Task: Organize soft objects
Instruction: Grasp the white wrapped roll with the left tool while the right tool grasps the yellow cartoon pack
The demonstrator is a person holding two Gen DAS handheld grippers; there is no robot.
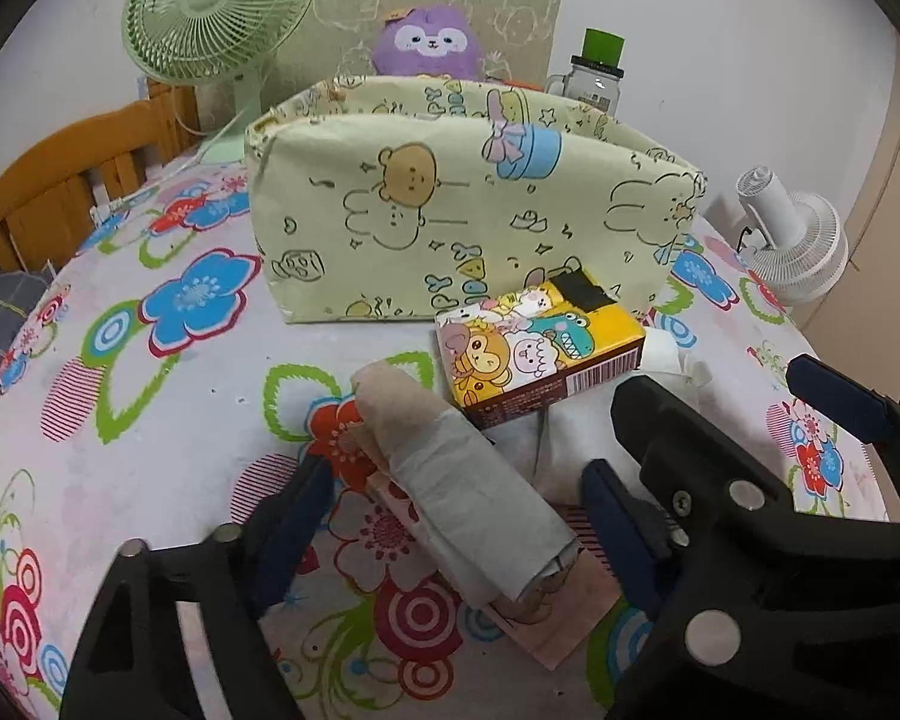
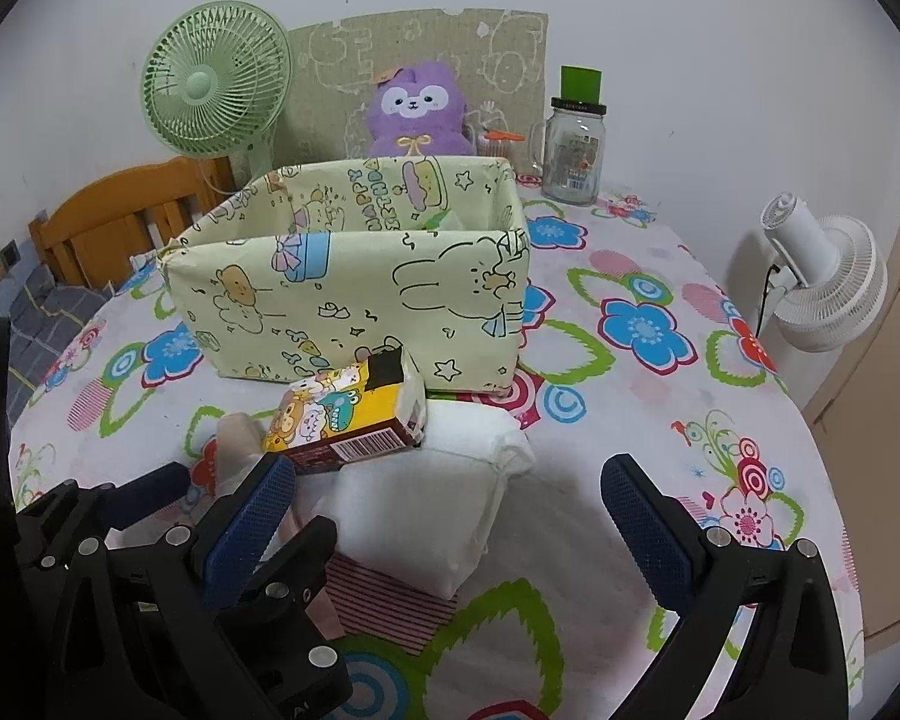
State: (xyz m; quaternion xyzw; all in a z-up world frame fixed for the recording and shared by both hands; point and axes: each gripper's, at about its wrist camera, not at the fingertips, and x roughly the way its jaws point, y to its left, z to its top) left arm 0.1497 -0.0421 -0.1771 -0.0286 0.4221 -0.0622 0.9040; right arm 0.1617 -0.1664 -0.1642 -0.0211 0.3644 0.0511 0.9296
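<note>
rolled cloth (image 1: 450,468) lies loose between wide-open left gripper (image 1: 450,510), not yet pinched, looks lined up for pickup | white tissue pack (image 2: 426,498) between wide-open right gripper (image 2: 450,516), nothing held | cartoon tissue pack (image 1: 534,348) at 12 o'clock, leaning on it | fabric bin (image 2: 354,294) beyond, something white inside, rest hidden

A matt floral cloth (image 2: 660,276) covers the counter. The storage box (image 2: 354,306) looks wrapped in smooth, creased cartoon paper. The tissue pack (image 2: 354,420) is glossy plastic film; the white pack (image 2: 426,516) looks soft and matt. The blue fingers (image 2: 648,534) show knurled rubbery pads on black plastic. The jar (image 2: 570,156) is clear glass.
</note>
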